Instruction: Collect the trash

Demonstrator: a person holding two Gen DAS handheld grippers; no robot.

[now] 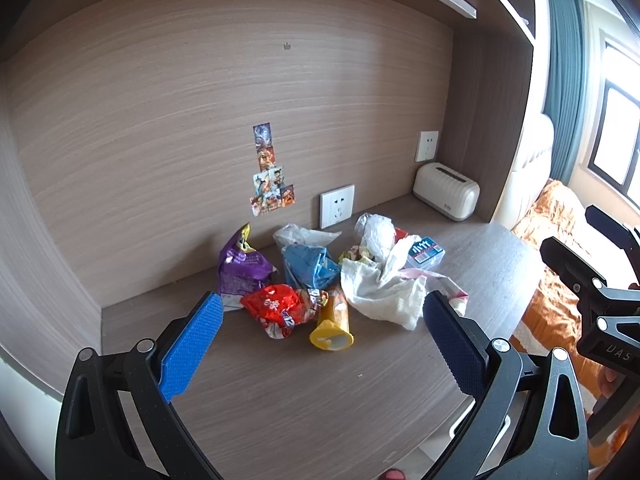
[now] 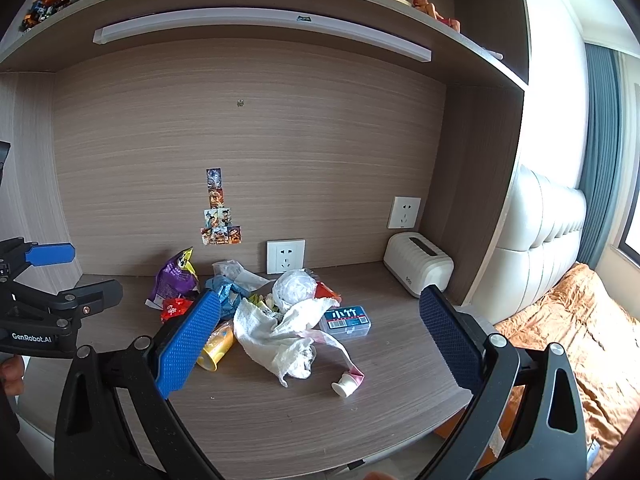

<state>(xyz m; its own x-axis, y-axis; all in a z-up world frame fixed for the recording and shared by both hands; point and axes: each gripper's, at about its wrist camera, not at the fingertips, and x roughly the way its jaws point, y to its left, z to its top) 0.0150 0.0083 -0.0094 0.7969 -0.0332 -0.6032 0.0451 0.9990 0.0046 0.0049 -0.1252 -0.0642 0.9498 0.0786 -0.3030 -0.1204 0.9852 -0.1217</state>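
My left gripper hangs over the near part of the desk. Its blue fingers are spread wide and hold nothing.

The trash sits in a heap at the back of the desk, close to the wall. On the far left of the heap is a purple snack bag, standing up a bit. Just in front of it lies a red wrapper. Next to that is a yellow cup, tipped on its side with its mouth facing me. Behind the cup is a blue crumpled bag, and behind that a clear plastic bag. To the right is a big white paper towel (all scrunched up). A white plastic bag sits behind it. A small clear box with a dark label touches the towel on the right. A little white and pink tube lies nearer to me, apart from the heap.

On the wall are some stickers and a white socket. A white tissue box stands in the right corner.

My right gripper hangs over the desk too, near the heap. Its fingers are also wide apart, with nothing between them. Far right there is an orange blanket on a bed.
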